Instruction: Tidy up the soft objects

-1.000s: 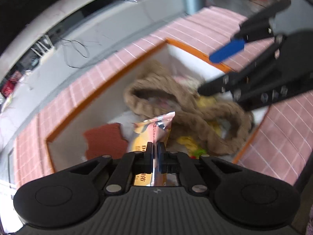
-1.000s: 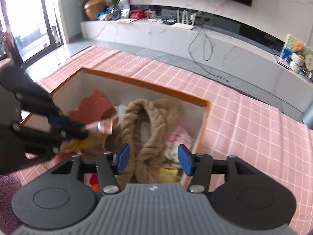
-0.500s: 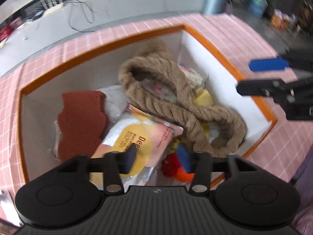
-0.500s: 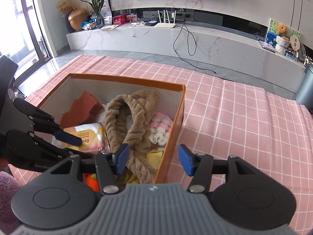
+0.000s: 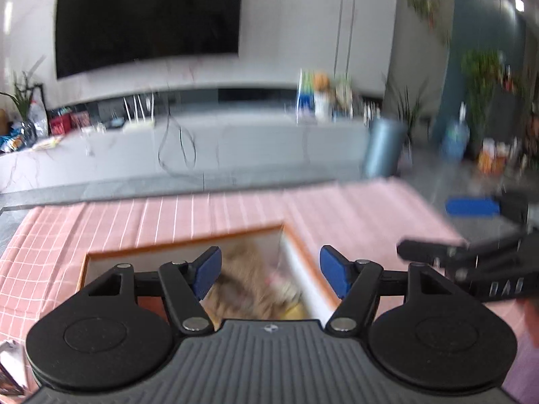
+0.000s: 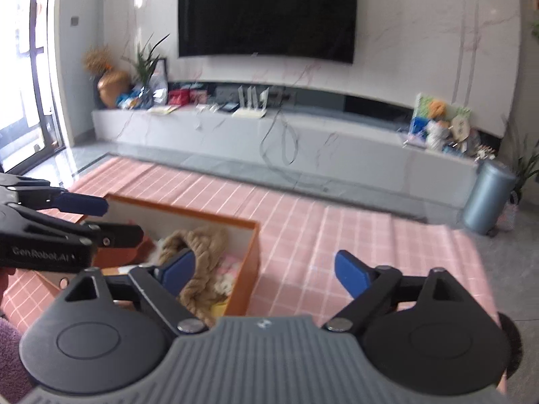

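An orange-rimmed box [image 5: 182, 240] stands on the pink checked cloth and holds a brown braided scarf [image 5: 242, 282] and other soft things, blurred here. My left gripper [image 5: 269, 269] hovers above the box's near side, jaws opening, nothing between them. In the right wrist view the box [image 6: 247, 269] sits left of centre with the scarf [image 6: 198, 245] and a pink knit piece [image 6: 232, 266] inside. My right gripper [image 6: 266, 267] hangs over the box's right wall, jaws opening wide and empty. Each gripper shows in the other's view: the right gripper [image 5: 448, 227] and the left gripper [image 6: 104, 217].
The pink checked cloth [image 6: 337, 235] stretches right of and beyond the box. Behind it run a long grey TV console [image 6: 303, 148] with trailing cables and a wall screen. A grey bin [image 6: 485, 198] stands at the far right. Purple fabric [image 6: 10, 353] lies at the lower left.
The left gripper let go of the yellow snack packet into the box, opened and rose. The right gripper lifted, drew back and opened wider. Both views now tilt up toward the room.
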The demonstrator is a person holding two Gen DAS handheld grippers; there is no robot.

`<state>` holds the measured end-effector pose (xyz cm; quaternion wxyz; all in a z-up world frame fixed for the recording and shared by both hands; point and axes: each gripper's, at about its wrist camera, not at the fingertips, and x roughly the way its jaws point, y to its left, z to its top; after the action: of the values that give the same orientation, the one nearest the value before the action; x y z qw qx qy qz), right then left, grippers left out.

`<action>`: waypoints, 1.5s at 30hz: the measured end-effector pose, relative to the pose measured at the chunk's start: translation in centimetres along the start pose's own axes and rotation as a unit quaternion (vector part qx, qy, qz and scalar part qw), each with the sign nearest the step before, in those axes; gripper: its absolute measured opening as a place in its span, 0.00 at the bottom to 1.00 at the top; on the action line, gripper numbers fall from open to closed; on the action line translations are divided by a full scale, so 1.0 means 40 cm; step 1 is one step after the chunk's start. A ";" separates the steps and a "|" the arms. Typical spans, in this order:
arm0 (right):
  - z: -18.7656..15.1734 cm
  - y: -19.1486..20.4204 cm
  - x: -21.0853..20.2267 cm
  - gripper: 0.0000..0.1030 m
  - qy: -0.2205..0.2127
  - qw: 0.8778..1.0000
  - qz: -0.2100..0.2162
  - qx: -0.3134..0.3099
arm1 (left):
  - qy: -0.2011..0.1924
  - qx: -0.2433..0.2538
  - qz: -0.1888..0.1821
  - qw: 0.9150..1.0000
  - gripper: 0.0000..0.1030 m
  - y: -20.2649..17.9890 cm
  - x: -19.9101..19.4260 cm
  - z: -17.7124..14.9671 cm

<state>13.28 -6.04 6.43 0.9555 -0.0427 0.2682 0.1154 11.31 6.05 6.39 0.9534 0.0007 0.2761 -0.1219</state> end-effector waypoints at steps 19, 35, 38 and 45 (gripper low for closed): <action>-0.222 -0.071 -0.280 0.98 -0.065 0.984 -0.153 0.056 | -0.074 -0.028 0.054 0.995 1.00 -0.207 -0.135 -0.124; -0.377 -0.088 -0.201 0.98 0.000 0.978 -0.179 0.108 | 0.039 -0.040 0.104 0.993 1.00 -0.207 -0.081 -0.285; -0.387 -0.087 -0.193 0.98 0.006 0.978 -0.179 0.106 | 0.035 -0.040 0.099 0.994 1.00 -0.209 -0.079 -0.281; -0.391 -0.087 -0.181 0.98 0.014 0.979 -0.176 0.103 | 0.034 -0.036 0.101 0.994 1.00 -0.218 -0.075 -0.276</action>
<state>0.24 -13.08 -3.06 0.9563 0.0080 0.2802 -0.0837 1.00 -0.95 -0.82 0.9504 -0.0018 0.3108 -0.0149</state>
